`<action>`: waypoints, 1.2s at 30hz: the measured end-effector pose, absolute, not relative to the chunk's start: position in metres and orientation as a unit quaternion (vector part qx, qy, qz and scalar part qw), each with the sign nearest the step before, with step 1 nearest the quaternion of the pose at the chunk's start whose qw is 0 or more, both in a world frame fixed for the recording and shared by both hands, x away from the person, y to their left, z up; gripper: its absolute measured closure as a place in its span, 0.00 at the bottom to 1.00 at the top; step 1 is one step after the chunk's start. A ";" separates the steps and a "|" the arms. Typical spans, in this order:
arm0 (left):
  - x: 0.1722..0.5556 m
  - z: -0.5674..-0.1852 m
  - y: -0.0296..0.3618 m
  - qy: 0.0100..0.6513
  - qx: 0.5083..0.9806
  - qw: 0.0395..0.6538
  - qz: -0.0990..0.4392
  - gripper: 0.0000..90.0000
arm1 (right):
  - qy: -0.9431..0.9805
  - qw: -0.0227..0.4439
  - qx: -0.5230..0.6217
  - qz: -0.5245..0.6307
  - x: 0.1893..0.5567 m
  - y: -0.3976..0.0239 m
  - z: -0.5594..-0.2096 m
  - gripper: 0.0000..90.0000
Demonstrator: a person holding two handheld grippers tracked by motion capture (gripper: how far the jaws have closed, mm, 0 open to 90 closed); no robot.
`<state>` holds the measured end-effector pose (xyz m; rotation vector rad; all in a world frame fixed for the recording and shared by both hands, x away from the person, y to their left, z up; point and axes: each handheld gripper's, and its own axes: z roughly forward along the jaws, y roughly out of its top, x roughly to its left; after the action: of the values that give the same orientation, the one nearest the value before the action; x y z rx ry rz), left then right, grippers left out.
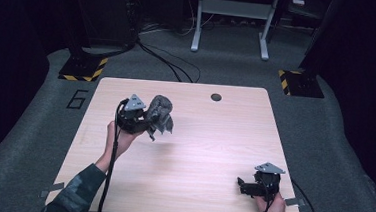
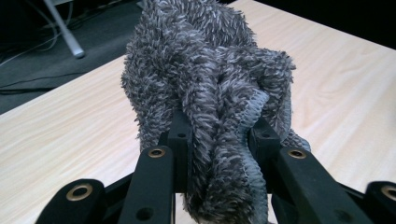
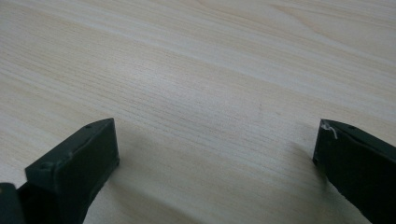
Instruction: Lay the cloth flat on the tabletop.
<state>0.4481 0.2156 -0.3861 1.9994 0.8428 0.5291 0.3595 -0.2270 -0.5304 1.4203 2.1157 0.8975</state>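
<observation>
- Table (image 1: 188, 151): 1 light wood top with rounded corners, taken here as the landmark for every place below; it stands on grey carpet.
- Cloth (image 1: 159, 115): 1 grey, shaggy piece, bunched and crumpled, over the far-left part of the table. It is lifted above the top and casts a soft shadow on the wood below. In the left gripper view the cloth (image 2: 210, 93) bulges up and forward past the jaw tips, and a bound edge runs down between the 2 jaws.
- Left gripper (image 1: 149, 122): 1 unit, held in a hand (image 1: 118, 136) over the table's far-left part. Its 2 black jaws are clamped on a fold of the cloth, with the bulk of the fabric beyond and above the tips.
- Right gripper (image 1: 243, 186): 1 unit, held low at the table's near-right corner, well apart from the cloth. Its jaws stand wide apart with bare wood between them.
- Hole (image 1: 216, 97): 1 small dark round opening near the table's far edge.
</observation>
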 end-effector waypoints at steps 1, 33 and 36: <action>0.446 -0.387 0.213 0.337 0.806 0.440 0.209 0.76 | 0.764 0.218 0.513 0.324 0.360 -0.227 -0.530 0.00; 0.401 -0.473 0.180 0.314 0.854 0.396 0.121 0.20 | 0.768 0.216 0.511 0.321 0.360 -0.226 -0.530 0.00; 0.392 -0.473 0.188 0.322 0.849 0.398 0.129 0.20 | 0.770 0.214 0.508 0.320 0.360 -0.228 -0.530 0.00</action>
<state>0.3915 0.1879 -0.4726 2.1502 0.8147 0.3267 0.3596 -0.2275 -0.5295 1.4087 2.1375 0.8886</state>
